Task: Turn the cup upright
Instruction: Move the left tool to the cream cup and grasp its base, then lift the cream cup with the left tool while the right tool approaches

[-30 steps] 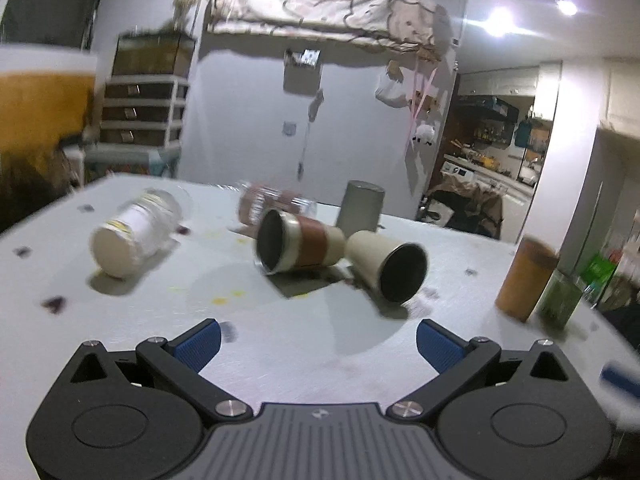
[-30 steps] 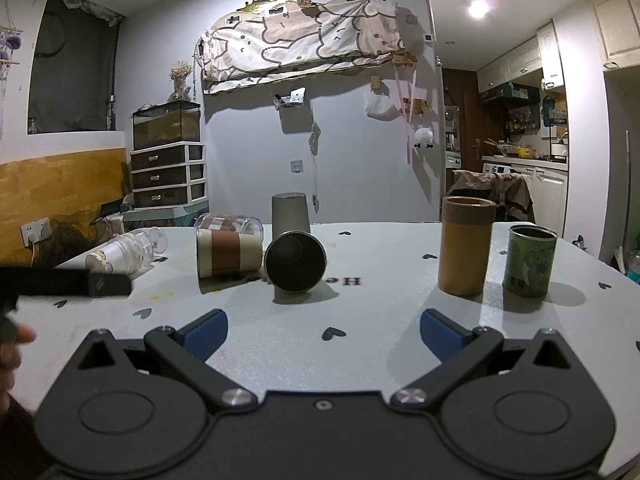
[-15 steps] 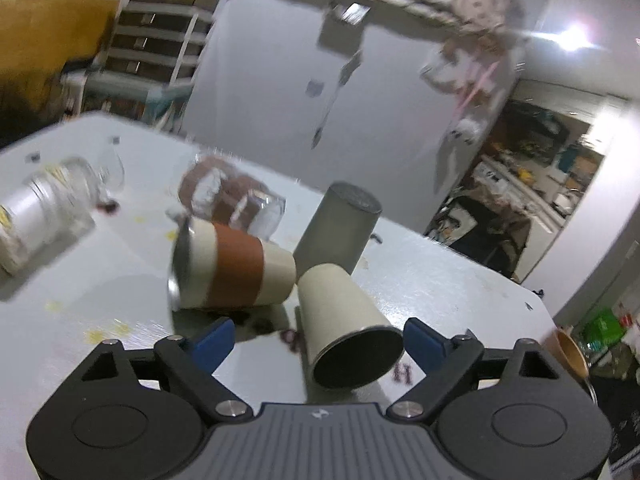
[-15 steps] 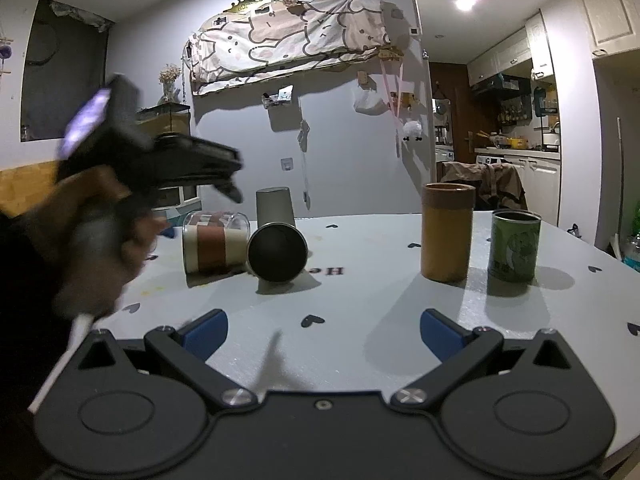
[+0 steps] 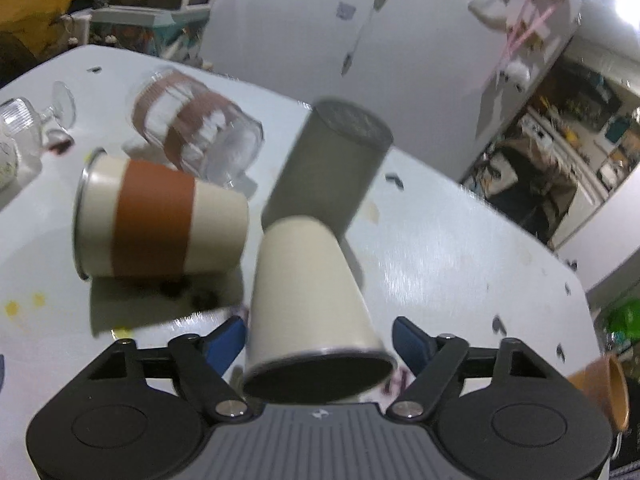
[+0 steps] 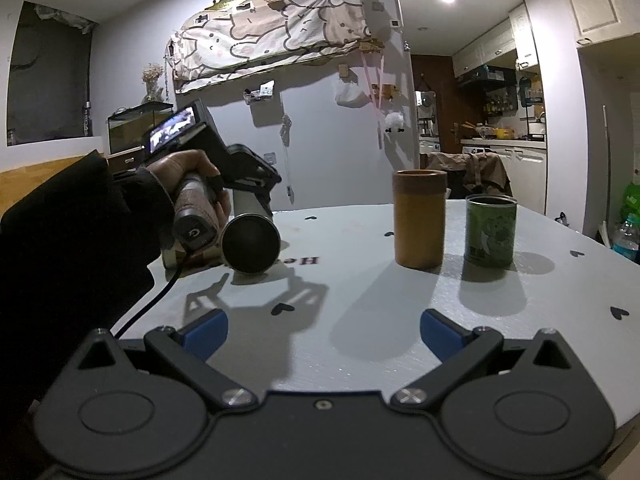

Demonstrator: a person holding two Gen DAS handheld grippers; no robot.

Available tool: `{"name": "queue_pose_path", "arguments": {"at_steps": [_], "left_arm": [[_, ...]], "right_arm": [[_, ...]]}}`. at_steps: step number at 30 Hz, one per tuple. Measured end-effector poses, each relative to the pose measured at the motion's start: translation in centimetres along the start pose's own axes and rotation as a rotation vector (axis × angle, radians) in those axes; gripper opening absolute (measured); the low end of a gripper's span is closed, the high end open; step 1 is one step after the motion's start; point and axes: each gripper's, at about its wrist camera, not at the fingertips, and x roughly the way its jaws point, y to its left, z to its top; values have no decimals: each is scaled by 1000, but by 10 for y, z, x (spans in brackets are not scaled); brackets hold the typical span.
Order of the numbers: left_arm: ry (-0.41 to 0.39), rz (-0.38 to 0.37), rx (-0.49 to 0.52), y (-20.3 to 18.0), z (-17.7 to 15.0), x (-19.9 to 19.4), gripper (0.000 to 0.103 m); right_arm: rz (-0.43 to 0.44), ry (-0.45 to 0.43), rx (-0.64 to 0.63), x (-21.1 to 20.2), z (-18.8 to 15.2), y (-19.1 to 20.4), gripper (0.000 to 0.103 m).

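A cream cup (image 5: 312, 304) lies on its side on the white table (image 5: 460, 264), its dark mouth toward me. My left gripper (image 5: 318, 342) is open, and its blue fingertips stand on either side of the cup's mouth end without closing on it. The same cup's mouth (image 6: 251, 241) shows in the right wrist view, under the hand that holds the left gripper. My right gripper (image 6: 322, 330) is open and empty, low over the table's near edge.
A cream cup with a brown band (image 5: 156, 220) and a patterned glass (image 5: 192, 136) lie on their sides to the left. A grey cup (image 5: 332, 160) stands upside down behind. A brown cylinder (image 6: 419, 224) and a green can (image 6: 491, 230) stand upright at right.
My left gripper has moved forward and down over the cream cup, so its open fingers now flank the cup's mouth end. The right gripper has stayed almost still.
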Motion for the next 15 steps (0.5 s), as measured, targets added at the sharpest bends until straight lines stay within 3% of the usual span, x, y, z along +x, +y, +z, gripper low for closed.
{"name": "queue_pose_path", "arguments": {"at_steps": [6, 15], "left_arm": [[25, -41, 79, 4, -10, -12, 79], [79, -151, 347, 22, -64, -68, 79]], "right_arm": [[-6, -7, 1, -2, 0, -2, 103], [-15, -28, 6, -4, 5, -3, 103]]}}
